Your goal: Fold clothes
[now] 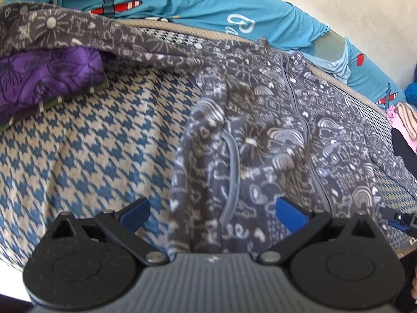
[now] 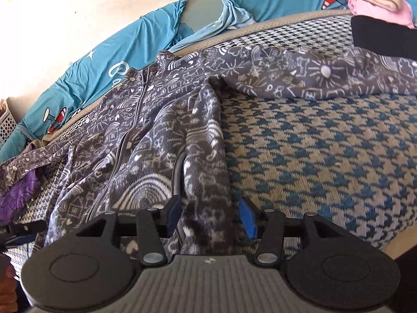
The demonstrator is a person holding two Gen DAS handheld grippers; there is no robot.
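The left gripper (image 1: pixel 212 212) has its blue pads spread wide, with the bottom edge of a grey jacket (image 1: pixel 260 135) lying between them; nothing is pinched. The right gripper (image 2: pixel 212 215) is open too, though less wide, and a fold of the same jacket's hem sits in the gap between its pads, not squeezed as far as can be seen. The jacket is fuzzy, covered in little white drawings, and has a zip (image 2: pixel 135 109) running down its front. It lies spread on a blue-and-cream checked cover (image 2: pixel 312 151), collar toward the far edge. Both sleeves reach out to the sides, and the lower side edges look rolled inward a bit. So this jacket is flat but not folded small; the sleeves and body are still to fold. A purple folded cloth (image 1: pixel 39 83) sits in a pile to the left, and pink and striped clothes (image 2: pixel 378 2) sit to the right. Those may be finished ones or ones waiting.
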